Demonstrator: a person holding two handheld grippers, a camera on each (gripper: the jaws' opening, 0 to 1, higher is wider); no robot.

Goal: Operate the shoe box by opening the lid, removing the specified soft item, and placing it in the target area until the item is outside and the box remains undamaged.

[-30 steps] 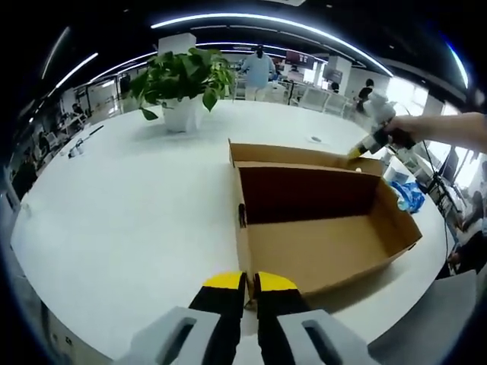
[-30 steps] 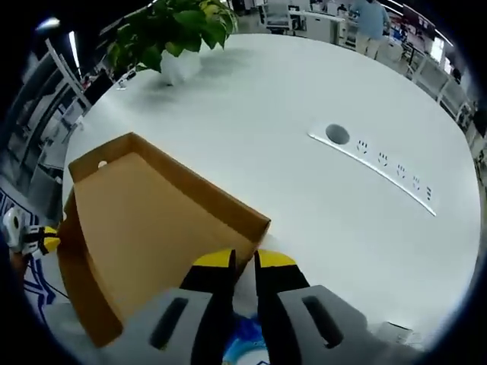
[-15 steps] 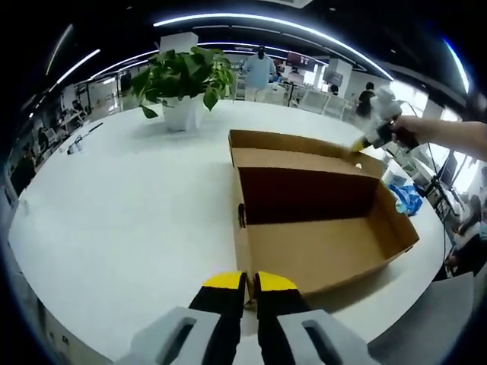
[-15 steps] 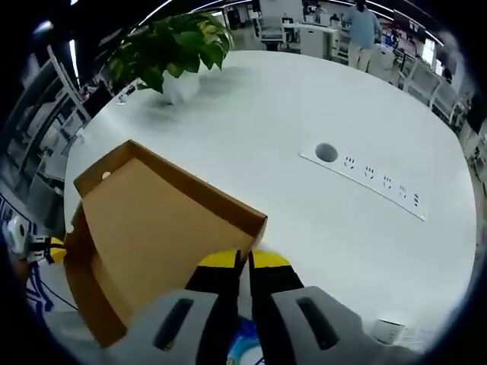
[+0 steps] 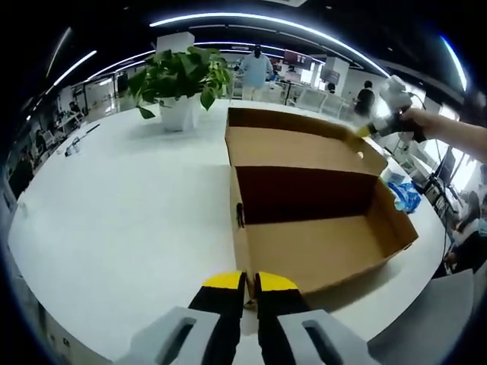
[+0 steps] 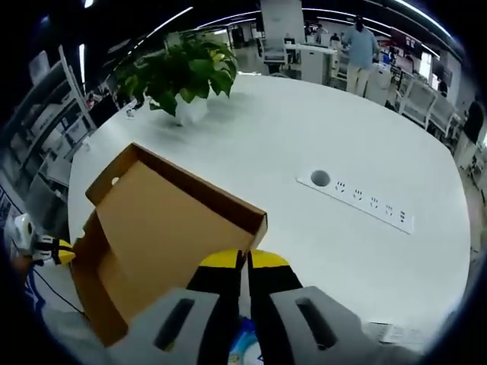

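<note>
1. Left gripper (image 5: 249, 283) jaws pinch the near wall of the cardboard shoe box (image 5: 319, 243) just ahead.
2. Right gripper (image 6: 243, 262) jaws closed on the lid (image 6: 163, 220) edge, lid raised.
3. Potted plant (image 5: 181, 84) far beyond.

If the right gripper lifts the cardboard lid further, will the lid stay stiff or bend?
The lid is thin cardboard held at one corner by the right gripper, so it may flex or twist there. Its folded rim probably adds some stiffness. The box looks empty, so likely light; it might slide unless the left gripper steadies it.

Brown box (image 5: 319, 251), white table (image 5: 129, 198)
</note>
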